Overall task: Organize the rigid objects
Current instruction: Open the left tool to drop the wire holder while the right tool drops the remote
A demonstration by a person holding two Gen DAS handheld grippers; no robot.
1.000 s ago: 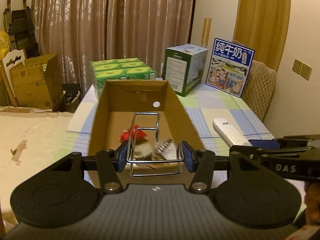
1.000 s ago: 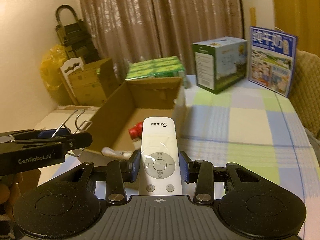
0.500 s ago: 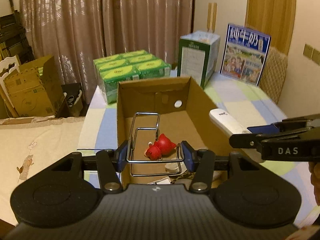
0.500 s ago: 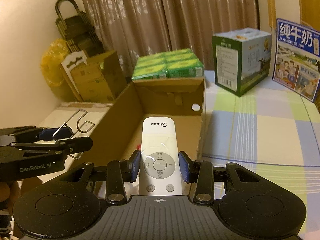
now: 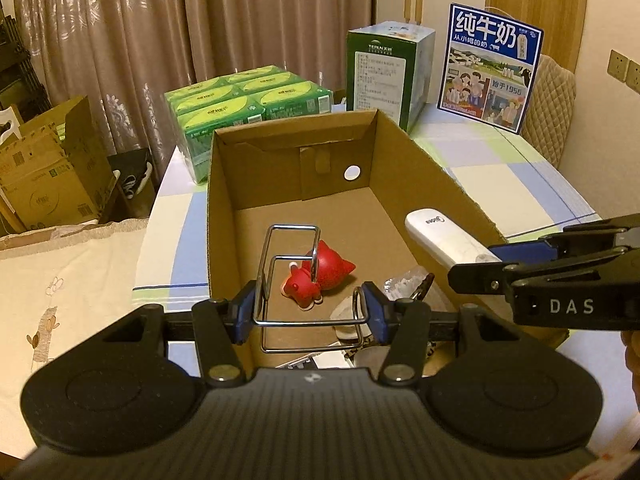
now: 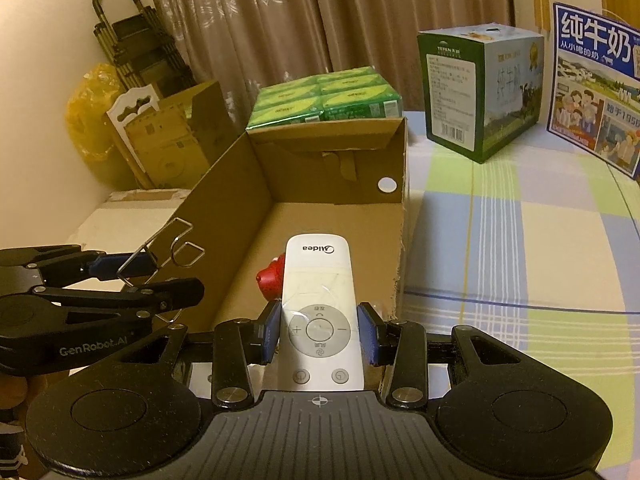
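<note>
A: Left tongs [image 5: 310,310] clamped on the wire rack [image 5: 292,276], held above the near end of the open cardboard box [image 5: 424,168].
B: Right tongs [image 6: 319,330]?
A: Gripping the white remote [image 6: 318,292] by its sides, pointing into the same box.
B: Box contents?
A: Red toy [image 5: 316,274] on the floor, plus clear wrappers, maybe keys, too dim to tell.
B: Surface [image 6: 520,240]?
A: Checked cloth; green packs [image 5: 244,100], milk carton [image 5: 384,68] behind the box.
</note>
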